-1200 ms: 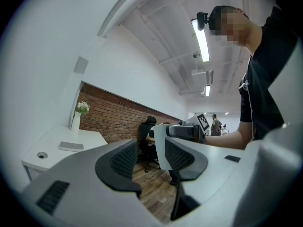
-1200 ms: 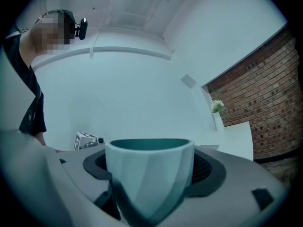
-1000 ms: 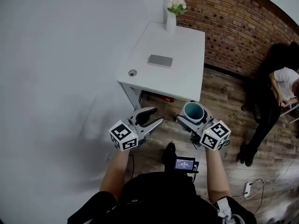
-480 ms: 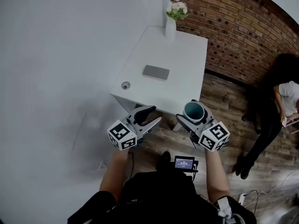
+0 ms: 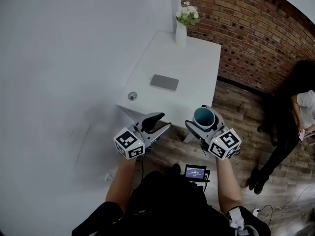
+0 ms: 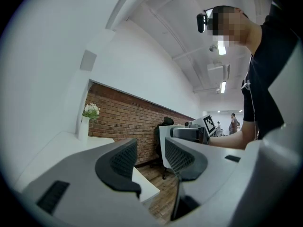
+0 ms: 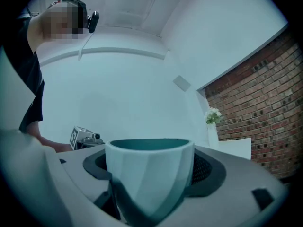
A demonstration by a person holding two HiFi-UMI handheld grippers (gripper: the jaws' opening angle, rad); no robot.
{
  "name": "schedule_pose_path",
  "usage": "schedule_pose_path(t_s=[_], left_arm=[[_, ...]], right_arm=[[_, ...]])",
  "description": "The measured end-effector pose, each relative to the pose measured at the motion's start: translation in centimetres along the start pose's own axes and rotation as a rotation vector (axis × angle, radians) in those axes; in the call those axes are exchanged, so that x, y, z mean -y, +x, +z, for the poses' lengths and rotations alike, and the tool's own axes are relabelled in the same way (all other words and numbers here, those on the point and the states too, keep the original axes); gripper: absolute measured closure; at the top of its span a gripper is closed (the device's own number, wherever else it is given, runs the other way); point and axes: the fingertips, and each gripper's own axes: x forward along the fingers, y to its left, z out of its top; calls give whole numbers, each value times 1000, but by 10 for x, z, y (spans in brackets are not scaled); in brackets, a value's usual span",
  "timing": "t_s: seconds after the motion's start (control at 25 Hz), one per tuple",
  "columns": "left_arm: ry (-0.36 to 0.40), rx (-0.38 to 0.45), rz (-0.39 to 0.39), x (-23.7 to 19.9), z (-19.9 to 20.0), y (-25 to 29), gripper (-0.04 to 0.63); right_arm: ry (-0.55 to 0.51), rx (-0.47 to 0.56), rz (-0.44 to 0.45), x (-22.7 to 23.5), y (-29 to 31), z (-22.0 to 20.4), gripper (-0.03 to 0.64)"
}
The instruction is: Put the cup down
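A pale cup (image 5: 205, 117) with a teal inside stands upright between the jaws of my right gripper (image 5: 202, 121), which is shut on it. In the right gripper view the cup (image 7: 149, 171) fills the gap, both pads pressed against its sides. It hangs in the air just off the near edge of the small white table (image 5: 197, 80). My left gripper (image 5: 158, 123) is level with it to the left, open, with nothing between its fingers (image 6: 124, 162); the jaws stand a narrow gap apart.
On the table lie a grey flat slab (image 5: 164, 82), a small round metal piece (image 5: 131, 96) near the left corner and a white vase of flowers (image 5: 181, 29) at the far end. A brick wall (image 5: 251, 28) runs behind. A person (image 5: 295, 122) stands at right on the wooden floor.
Both grippers hold their pose and the cup stays gripped. The table has come closer to them in the head view, its near edge now just ahead of the jaws.
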Motion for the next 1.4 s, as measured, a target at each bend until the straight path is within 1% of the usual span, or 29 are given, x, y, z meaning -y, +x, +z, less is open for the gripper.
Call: schedule_pose_path(t_s=[0.16, 0.68, 0.96, 1.4], left_arm=[[-2, 0, -1, -3, 2, 1, 407], [-1, 8, -54, -12, 13, -3, 407], [1, 7, -58, -18, 13, -10, 407], [1, 7, -46, -22, 14, -11, 407]], right_arm=[[4, -6, -2, 1, 2, 0, 206], [9, -1, -24, -7, 25, 8, 206], [-23, -26, 0, -20, 37, 3, 206], [-25, -39, 9, -16, 42, 0, 206]])
